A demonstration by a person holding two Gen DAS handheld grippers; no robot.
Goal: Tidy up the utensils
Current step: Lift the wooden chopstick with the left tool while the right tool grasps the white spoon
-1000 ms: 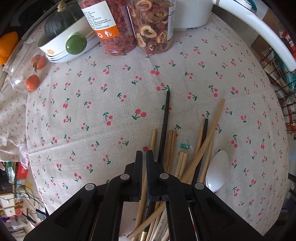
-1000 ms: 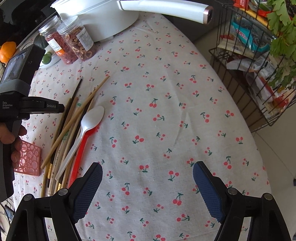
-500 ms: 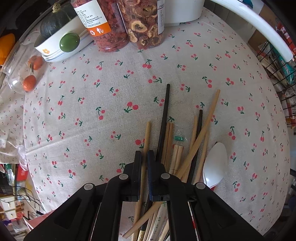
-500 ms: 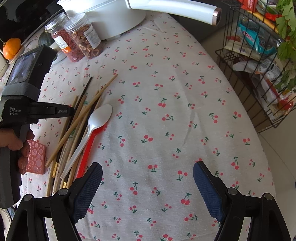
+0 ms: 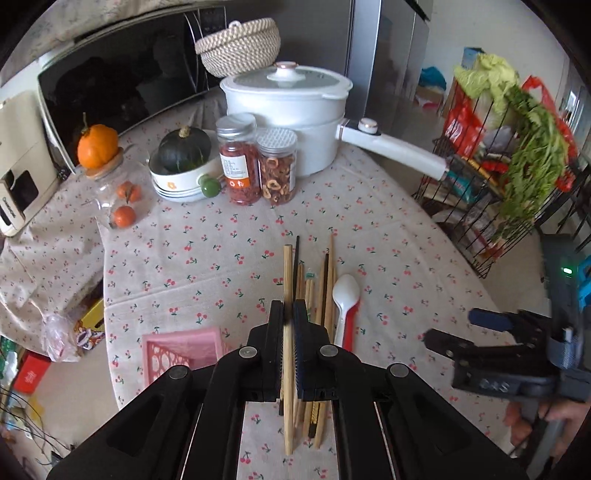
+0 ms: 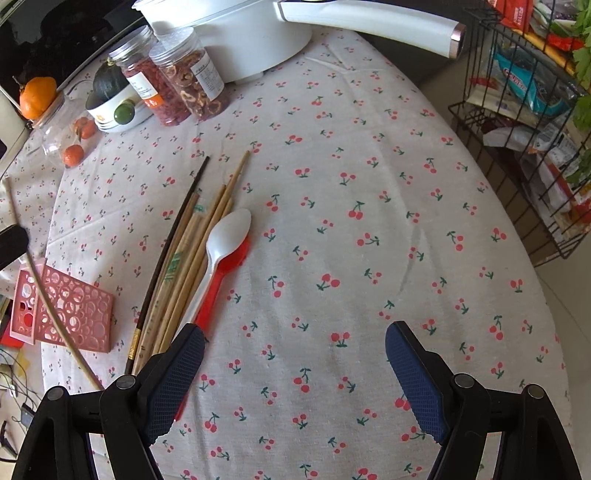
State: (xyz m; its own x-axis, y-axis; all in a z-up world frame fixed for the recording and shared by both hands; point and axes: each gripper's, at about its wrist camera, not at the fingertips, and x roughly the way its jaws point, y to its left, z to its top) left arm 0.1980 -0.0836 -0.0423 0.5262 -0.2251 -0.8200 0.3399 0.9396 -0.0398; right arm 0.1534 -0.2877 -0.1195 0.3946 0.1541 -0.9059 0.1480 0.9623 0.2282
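Observation:
My left gripper (image 5: 289,306) is shut on one wooden chopstick (image 5: 287,266), held above the cherry-print tablecloth; in the right wrist view that chopstick (image 6: 48,306) slants across the far left. Several more chopsticks (image 5: 317,291) (image 6: 184,266) lie in a pile on the cloth, with a white spoon (image 5: 345,295) (image 6: 229,232) resting on a red spoon (image 5: 351,325) (image 6: 218,280) beside them. A pink perforated holder (image 5: 181,350) (image 6: 66,310) lies on its side left of the pile. My right gripper (image 6: 295,369) (image 5: 461,328) hangs open over bare cloth, right of the spoons.
At the back stand a white pot (image 5: 288,110) with a long handle (image 6: 369,18), two lidded jars (image 5: 258,166), a bowl holding a dark squash (image 5: 184,162) and a glass jar of oranges (image 5: 122,199). A wire rack (image 6: 528,147) of groceries stands off the table's right edge.
My left gripper has risen and tipped up, lifting one wooden chopstick out of the pile. The right gripper has stayed where it was, still open.

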